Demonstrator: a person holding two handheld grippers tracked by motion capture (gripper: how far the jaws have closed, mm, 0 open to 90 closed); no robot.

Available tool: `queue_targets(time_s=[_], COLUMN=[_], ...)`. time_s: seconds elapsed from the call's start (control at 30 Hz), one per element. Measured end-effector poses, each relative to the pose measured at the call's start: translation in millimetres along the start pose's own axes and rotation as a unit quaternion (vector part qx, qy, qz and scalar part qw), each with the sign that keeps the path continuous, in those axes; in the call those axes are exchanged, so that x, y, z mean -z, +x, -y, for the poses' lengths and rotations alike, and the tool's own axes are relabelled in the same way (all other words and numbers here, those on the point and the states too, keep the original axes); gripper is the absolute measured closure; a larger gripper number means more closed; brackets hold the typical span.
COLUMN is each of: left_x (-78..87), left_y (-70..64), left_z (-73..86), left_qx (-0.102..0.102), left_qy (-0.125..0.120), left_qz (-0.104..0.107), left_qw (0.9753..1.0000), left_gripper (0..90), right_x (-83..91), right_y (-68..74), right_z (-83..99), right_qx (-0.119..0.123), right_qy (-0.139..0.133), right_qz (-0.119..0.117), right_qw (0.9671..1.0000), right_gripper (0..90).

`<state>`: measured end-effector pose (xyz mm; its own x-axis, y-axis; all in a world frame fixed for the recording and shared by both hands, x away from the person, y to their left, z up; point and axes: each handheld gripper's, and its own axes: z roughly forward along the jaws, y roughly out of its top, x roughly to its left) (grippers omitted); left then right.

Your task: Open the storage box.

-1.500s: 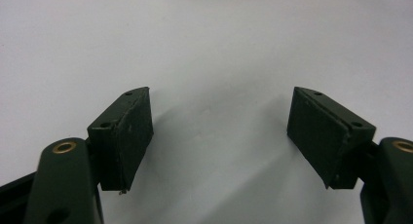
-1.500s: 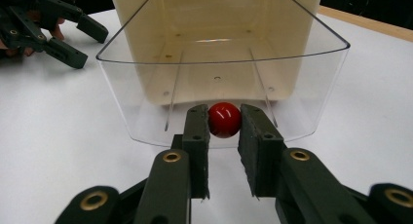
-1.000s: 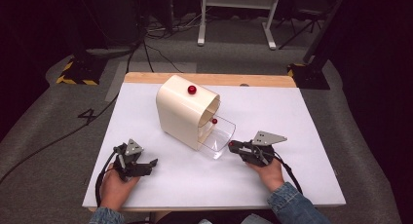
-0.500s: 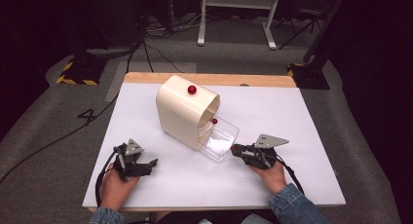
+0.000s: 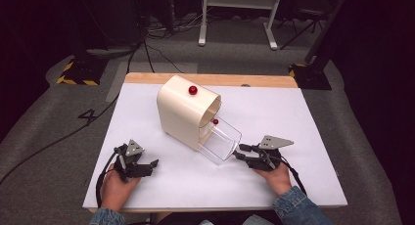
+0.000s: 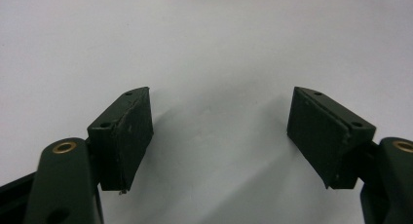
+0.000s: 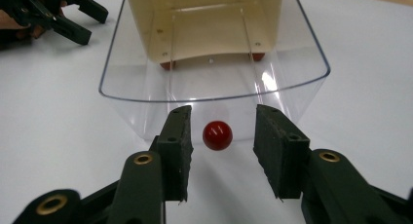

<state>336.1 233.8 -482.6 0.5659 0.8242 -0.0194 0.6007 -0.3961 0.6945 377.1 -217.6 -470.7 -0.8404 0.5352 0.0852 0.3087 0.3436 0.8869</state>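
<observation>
Bench (image 5: 303, 117) surface is white, with a pale wooden strip along its far edge, and near its middle stands a cream plastic arched cabinet (image 5: 183, 115) bearing a small red round knob (image 5: 193, 90) on its curved top. From the cabinet's open right-near face a clear plastic drawer (image 5: 222, 139) is slid partway out toward the right gripper (image 5: 238, 154). A second red knob (image 5: 215, 121) shows at the top of the cabinet's opening, just above the drawer.

In the right gripper view, the drawer's curved transparent front (image 7: 214, 95) lies just beyond the jaws, and its own small red ball handle (image 7: 217, 135) sits between the two black pads (image 7: 178, 146). The jaws are partly open, a clear gap on either side of the ball, so nothing is gripped. The cream interior of the cabinet (image 7: 204, 19) shows through the clear plastic farther off, and the other gripper (image 7: 53, 12) lies at the upper left of that view.

The left gripper (image 5: 147, 165) rests on the bench at the near left, well apart from the cabinet, held in the person's left hand (image 5: 117, 188). In the left gripper view its jaws are spread wide over bare white surface, holding nothing. The right hand (image 5: 274, 173), with a blue denim cuff (image 5: 298, 208) at the wrist, holds the right gripper low near the bench.
</observation>
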Motion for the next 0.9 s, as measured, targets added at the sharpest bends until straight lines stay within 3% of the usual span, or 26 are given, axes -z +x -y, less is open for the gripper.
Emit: queue_targets(time_s=[0.2, 0.5, 0.6, 0.9], left_x=[-0.2, -0.2, -0.1, -0.2], left_y=[-0.2, -0.2, -0.2, -0.4], left_z=[0.2, 0.2, 0.2, 0.4], left_qx=[0.000, 0.000, -0.001, 0.000], left_qy=[-0.002, -0.002, -0.002, -0.003], left_qz=[0.000, 0.000, -0.001, 0.000], left_qw=[1.0000, 1.0000, 1.0000, 1.0000], left_gripper=[25.0, 25.1, 25.0, 25.1], right_x=[9.0, 16.0, 12.0, -11.3], right_y=[0.7, 3.3, 7.0, 10.1], right_z=[-12.1, -48.0, -66.9, -92.2], right_qx=[0.008, 0.028, 0.040, 0.054], right_qy=[-0.016, -0.037, -0.042, -0.045], right_qz=[0.003, 0.002, 0.000, -0.015], right_qw=[0.9998, 0.9989, 0.9983, 0.9974], right_gripper=[57.9, 57.4, 57.1, 57.0])
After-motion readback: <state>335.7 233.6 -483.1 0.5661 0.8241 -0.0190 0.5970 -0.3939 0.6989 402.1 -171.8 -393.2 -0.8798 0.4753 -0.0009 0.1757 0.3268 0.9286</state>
